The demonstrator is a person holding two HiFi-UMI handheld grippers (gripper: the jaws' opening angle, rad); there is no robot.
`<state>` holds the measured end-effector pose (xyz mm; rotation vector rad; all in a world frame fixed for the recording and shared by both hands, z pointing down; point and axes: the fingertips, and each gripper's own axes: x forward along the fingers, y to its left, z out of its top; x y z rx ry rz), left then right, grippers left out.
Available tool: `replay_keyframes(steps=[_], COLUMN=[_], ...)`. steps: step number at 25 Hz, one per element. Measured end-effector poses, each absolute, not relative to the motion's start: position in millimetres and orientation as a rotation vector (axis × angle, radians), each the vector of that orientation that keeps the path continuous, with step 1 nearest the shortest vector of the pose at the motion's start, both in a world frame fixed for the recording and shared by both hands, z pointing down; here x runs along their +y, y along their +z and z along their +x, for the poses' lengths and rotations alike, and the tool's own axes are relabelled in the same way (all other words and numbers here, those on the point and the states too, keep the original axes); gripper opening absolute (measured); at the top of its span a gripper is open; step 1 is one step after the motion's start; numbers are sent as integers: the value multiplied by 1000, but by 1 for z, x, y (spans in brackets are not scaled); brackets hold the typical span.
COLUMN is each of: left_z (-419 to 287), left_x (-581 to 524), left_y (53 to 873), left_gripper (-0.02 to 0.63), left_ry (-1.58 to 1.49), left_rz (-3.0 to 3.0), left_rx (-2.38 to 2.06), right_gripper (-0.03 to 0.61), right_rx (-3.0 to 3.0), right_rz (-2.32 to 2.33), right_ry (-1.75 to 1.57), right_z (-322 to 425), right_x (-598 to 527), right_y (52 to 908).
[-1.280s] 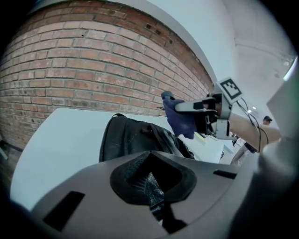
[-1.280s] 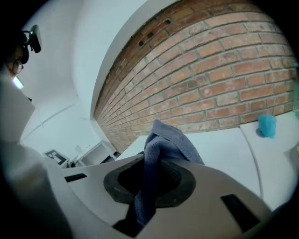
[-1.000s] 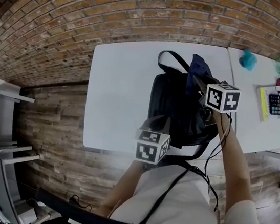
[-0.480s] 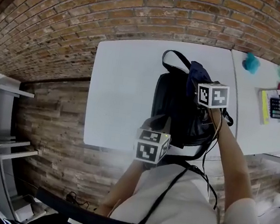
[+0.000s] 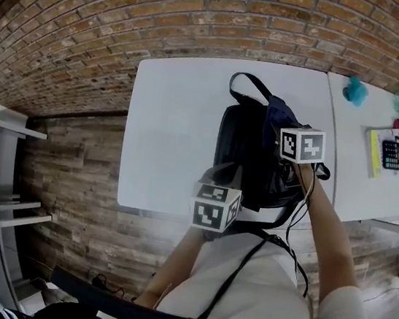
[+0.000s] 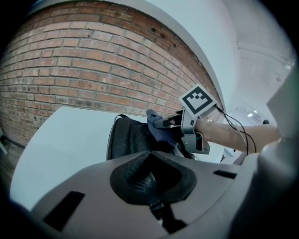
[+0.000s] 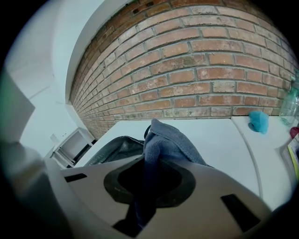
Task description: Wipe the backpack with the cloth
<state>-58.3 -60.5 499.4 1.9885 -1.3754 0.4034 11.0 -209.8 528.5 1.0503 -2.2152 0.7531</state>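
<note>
The blue cloth [image 7: 170, 137] is clamped in the fingers of the right gripper [image 5: 282, 134] over the far end of the black backpack [image 5: 242, 146], laid lengthwise away on the white bench [image 5: 174, 129] and pinched at its near end by the left gripper [image 5: 225, 177], so strokes would probably be drawn nearward.

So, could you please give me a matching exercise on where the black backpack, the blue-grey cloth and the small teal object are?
1. black leather-look backpack
2. blue-grey knitted cloth
3. small teal object

A. on the neighbouring white table, by the brick wall
B. clamped in the right gripper
C. lying on the large white table

Pairs: 1-C, 2-B, 3-A.
</note>
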Motion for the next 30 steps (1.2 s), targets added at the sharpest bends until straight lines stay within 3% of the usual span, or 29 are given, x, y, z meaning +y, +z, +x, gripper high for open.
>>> replay_keyframes(steps=[30], left_z=[-49], left_x=[-55], left_y=[498], left_gripper=[3], left_ry=[400], left_rz=[1988], left_rx=[-1374], right_gripper=[38], right_rx=[-2291], right_rz=[896], right_ry=[794], right_z=[13], right_x=[-119], right_y=[525])
